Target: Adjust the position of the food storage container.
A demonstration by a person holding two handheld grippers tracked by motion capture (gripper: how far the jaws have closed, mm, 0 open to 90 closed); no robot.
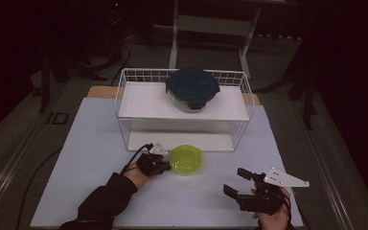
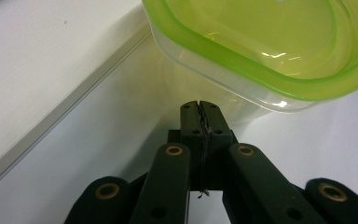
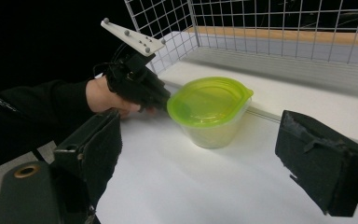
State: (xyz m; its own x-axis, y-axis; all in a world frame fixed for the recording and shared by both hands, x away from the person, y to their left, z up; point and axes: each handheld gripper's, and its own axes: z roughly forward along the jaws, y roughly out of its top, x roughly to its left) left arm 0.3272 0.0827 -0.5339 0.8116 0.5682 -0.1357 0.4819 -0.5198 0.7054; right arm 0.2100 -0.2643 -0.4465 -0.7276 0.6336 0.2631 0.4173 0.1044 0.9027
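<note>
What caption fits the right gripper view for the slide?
Open right claw faces a lidded green container; left claw at its rim.

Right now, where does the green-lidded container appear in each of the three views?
High view: the green-lidded container sits at lower centre on the table, in front of the wire rack.
Left gripper view: it fills the upper right, just above the shut left tongs.
Right gripper view: it stands at centre, between the open right tongs.
Shared landmark: the rack's white base edge behind the container.
</note>
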